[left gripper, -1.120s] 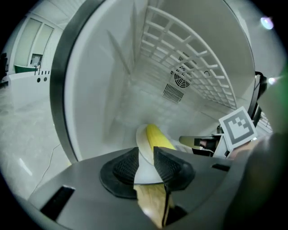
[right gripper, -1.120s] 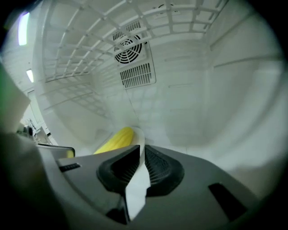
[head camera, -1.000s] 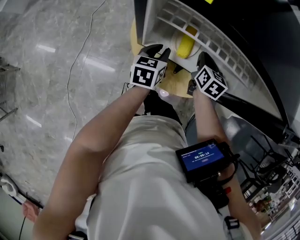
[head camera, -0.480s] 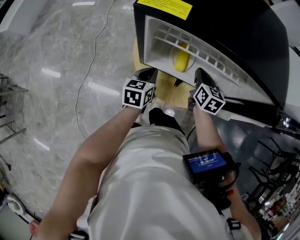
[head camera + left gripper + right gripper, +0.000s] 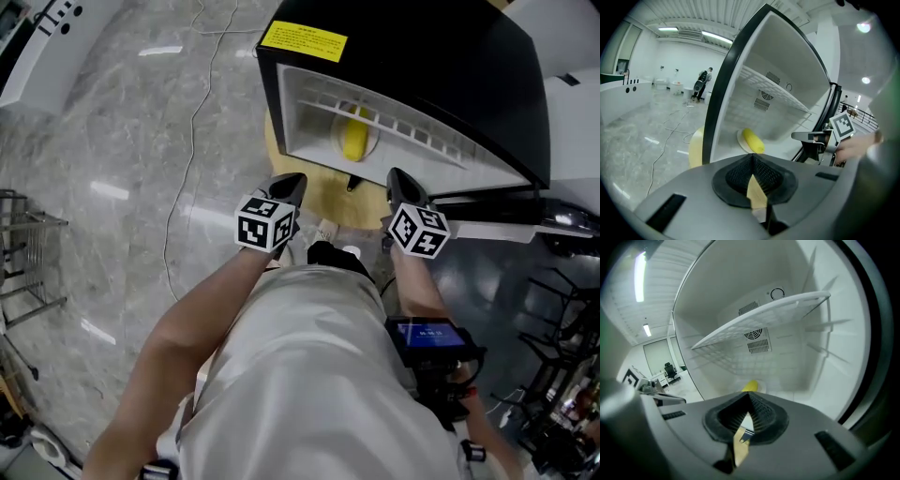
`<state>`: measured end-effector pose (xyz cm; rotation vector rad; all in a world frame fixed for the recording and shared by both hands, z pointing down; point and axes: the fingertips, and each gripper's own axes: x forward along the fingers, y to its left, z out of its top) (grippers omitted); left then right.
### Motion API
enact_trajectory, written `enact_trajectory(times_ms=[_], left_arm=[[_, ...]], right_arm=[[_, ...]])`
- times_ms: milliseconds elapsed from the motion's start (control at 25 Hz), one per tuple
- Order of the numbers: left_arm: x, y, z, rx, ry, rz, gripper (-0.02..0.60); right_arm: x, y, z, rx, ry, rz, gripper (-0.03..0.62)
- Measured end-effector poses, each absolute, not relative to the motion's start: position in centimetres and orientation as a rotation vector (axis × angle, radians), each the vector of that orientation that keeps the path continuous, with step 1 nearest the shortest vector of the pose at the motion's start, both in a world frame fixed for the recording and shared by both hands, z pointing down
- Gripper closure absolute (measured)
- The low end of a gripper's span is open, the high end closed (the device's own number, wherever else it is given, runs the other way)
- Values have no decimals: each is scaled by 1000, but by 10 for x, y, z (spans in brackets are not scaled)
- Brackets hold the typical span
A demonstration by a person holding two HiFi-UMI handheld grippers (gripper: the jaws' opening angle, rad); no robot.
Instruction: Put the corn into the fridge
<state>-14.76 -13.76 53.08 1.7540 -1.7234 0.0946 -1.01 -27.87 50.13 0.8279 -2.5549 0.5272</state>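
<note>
I've backed off the fridge (image 5: 422,56); left claw (image 5: 288,181) and right claw (image 5: 398,178) are pressed together, empty. Corn (image 5: 354,134) lies inside at twelve o'clock, so I judge it delivered.

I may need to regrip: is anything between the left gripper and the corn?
Nothing visible does. The fridge stands open; the corn lies on a plate on its floor, under the wire shelf, ahead of the left gripper, whose jaws are together and empty.
</note>
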Motion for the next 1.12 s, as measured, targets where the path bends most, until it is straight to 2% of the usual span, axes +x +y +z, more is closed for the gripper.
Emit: enact_trajectory(times_ms=[640,1120], left_arm=[[-120,-133,452,2041,-1706,69,574],[-97,-119,448,2107,-1639,60,574]], right_arm=[[6,-222,440,778,-2707,511,586],[16,-189,426,779,-2731,466,588]])
